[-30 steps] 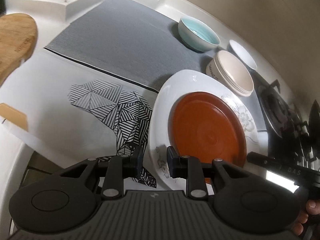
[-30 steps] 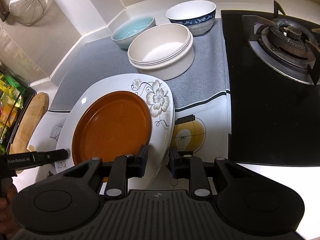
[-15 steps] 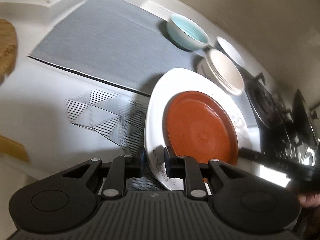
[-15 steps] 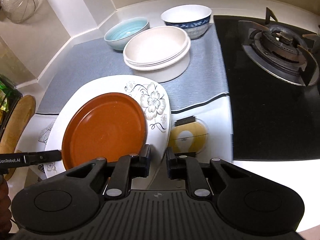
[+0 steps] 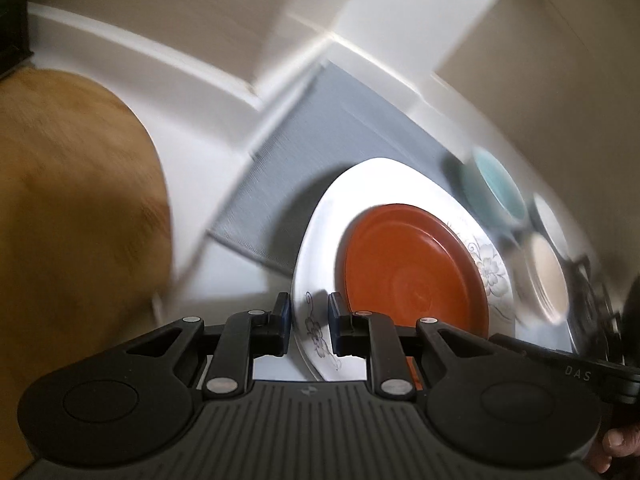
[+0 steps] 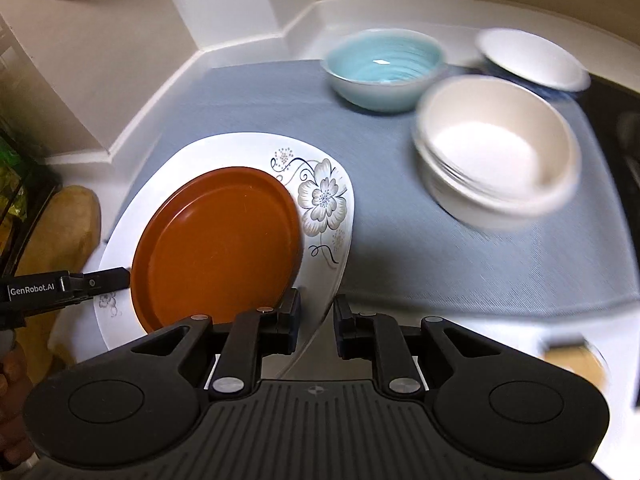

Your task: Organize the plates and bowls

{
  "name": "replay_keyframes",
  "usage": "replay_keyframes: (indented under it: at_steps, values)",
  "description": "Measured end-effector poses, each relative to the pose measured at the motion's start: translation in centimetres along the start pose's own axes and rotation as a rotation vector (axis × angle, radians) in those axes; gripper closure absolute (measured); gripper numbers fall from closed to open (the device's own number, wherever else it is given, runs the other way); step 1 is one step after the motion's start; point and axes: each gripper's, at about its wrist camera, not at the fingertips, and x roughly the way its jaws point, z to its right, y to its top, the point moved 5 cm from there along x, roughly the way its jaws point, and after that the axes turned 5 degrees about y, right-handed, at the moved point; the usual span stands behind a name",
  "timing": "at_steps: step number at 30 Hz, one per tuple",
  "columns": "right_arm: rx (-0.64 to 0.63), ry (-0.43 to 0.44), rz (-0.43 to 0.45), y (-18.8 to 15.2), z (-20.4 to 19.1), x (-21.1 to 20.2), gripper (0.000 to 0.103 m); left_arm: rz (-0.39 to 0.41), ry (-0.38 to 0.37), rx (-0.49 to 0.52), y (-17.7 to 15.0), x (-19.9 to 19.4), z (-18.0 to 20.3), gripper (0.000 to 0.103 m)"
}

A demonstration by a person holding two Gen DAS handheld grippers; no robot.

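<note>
A large white floral plate [image 6: 324,200] carries a smaller brown plate [image 6: 218,244] and hangs above the grey mat [image 6: 400,240]. My left gripper [image 5: 308,326] is shut on the white plate's left rim [image 5: 316,320]. My right gripper [image 6: 316,320] is shut on its right rim. The brown plate also shows in the left wrist view [image 5: 412,272]. A light blue bowl [image 6: 384,68], a stack of cream bowls [image 6: 496,160] and a white bowl with blue pattern [image 6: 532,60] stand on the mat behind.
A wooden board [image 5: 72,216] lies to the left on the white counter. The black gas hob [image 6: 624,120] is at the right. White wall corner [image 6: 224,12] rises behind the mat.
Both grippers have carried the stacked plates left and back over the grey mat, closer to the corner. The views swung and blurred; the wooden board now fills the left view.
</note>
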Motion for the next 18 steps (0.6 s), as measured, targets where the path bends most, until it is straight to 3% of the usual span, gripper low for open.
replay_keyframes:
  at_steps: [8, 18]
  values:
    - [-0.024, -0.005, 0.006, 4.1, -2.7, 3.5, 0.085, 0.039, 0.027, -0.045, 3.6, 1.4, -2.1, 0.082]
    - [-0.026, -0.011, 0.009, 4.5, -3.2, 3.9, 0.080, 0.079, 0.064, -0.029, 4.4, 1.2, -1.9, 0.081]
